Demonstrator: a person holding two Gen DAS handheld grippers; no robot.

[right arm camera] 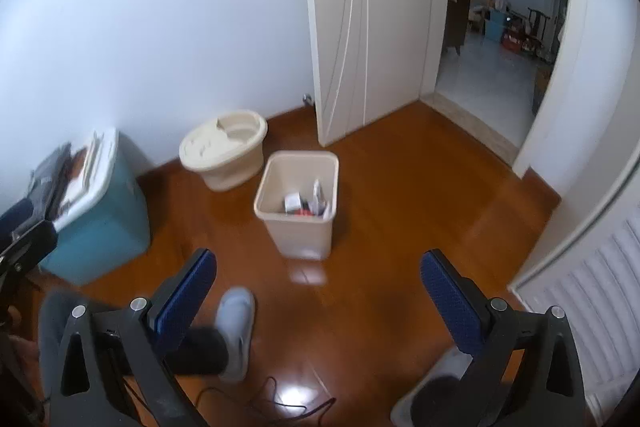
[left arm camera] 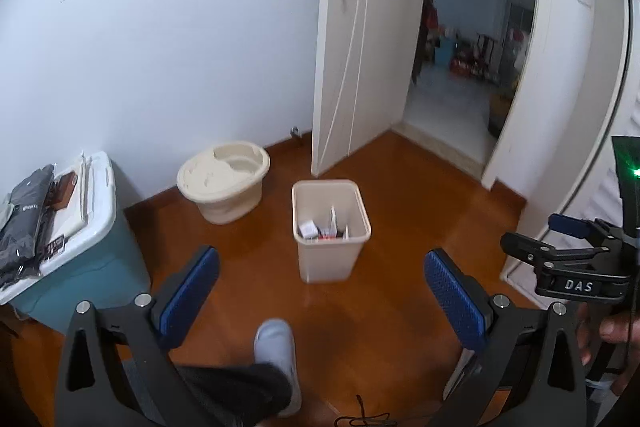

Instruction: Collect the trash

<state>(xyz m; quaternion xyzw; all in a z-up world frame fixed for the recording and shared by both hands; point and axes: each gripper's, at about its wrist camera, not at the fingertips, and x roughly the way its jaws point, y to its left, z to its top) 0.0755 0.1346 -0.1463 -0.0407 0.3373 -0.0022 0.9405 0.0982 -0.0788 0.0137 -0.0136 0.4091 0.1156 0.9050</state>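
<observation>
- The left gripper (left arm camera: 320, 301) is held above the floor with its jaws wide apart; between the blue pads (left arm camera: 454, 297) there is nothing, only the floor (left arm camera: 400, 227) below.
- The right gripper (right arm camera: 318, 297) is the same: jaws fully spread, nothing held between them.
- The bin (left arm camera: 331, 227) stands upright on the brown floor, ahead of both grippers and well apart from them. It is cream, with a square mouth.
- Inside the bin lies the trash (left arm camera: 326, 227): some white papers or small boxes and one red piece. I cannot tell exactly what each piece is.
- Left of the bin, close to the wall, sits a round cream tub (left arm camera: 224, 179) with a lid.
- Further left is a blue box (left arm camera: 92, 267) with a white lid; dark folded things (left arm camera: 24, 223) lie on top of it.
- Behind the bin a white door (left arm camera: 360, 47) stands open, and another room shows through the doorway.
- A person's foot in a pale slipper (left arm camera: 276, 347) is on the floor between the grippers, below the bin in the picture.
- In the left view the other gripper appears at the right edge, with a hand (left arm camera: 612, 343) under it.
</observation>
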